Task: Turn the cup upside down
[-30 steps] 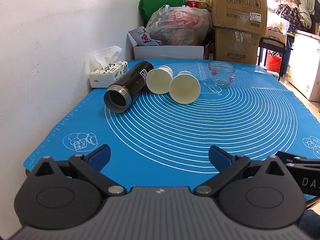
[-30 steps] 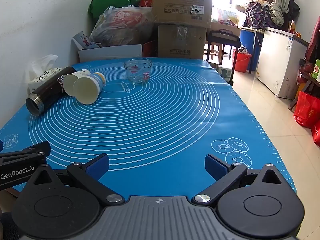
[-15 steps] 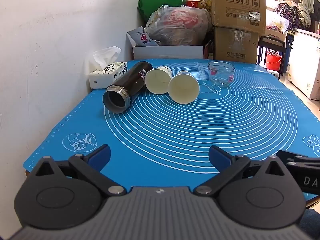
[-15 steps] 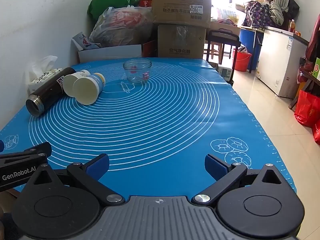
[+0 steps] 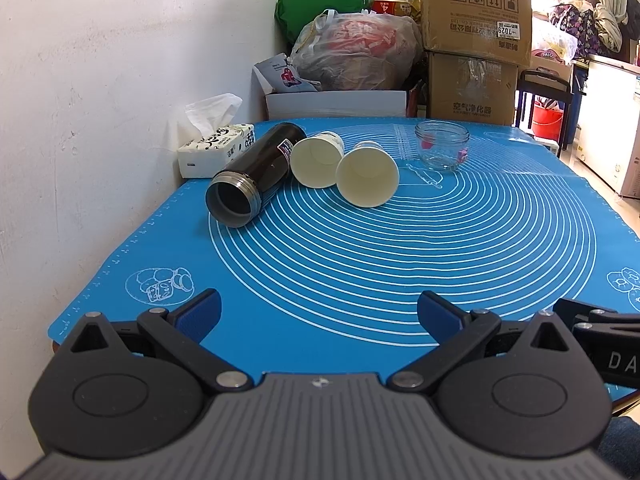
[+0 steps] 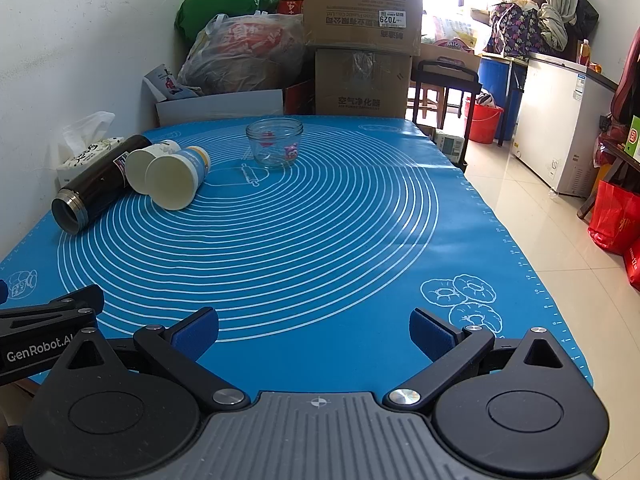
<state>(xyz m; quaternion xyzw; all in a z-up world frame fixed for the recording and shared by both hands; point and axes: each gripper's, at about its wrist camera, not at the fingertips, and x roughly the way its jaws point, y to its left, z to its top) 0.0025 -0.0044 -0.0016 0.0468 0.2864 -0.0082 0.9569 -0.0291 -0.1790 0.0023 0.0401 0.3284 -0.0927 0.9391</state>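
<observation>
Two paper cups lie on their sides on the blue mat, mouths toward me: the nearer cup (image 5: pixel 367 178) (image 6: pixel 174 184) and a second cup (image 5: pixel 316 160) (image 6: pixel 146 166) behind it. A black thermos (image 5: pixel 256 176) (image 6: pixel 96 184) lies on its side left of them. A clear glass jar (image 5: pixel 441 150) (image 6: pixel 274 147) stands upright further back. My left gripper (image 5: pixel 318 310) is open and empty near the mat's front edge. My right gripper (image 6: pixel 314 330) is open and empty, also at the front, far from the cups.
A tissue box (image 5: pixel 216 146) sits by the wall at the left. Cardboard boxes (image 6: pixel 362 36) and bags (image 5: pixel 356 52) pile behind the table. The blue mat (image 6: pixel 320 220) covers the table; its right edge drops to a tiled floor (image 6: pixel 540 220).
Both grippers drifted very slightly; the view has shifted a little. No object has moved and both grippers stay open.
</observation>
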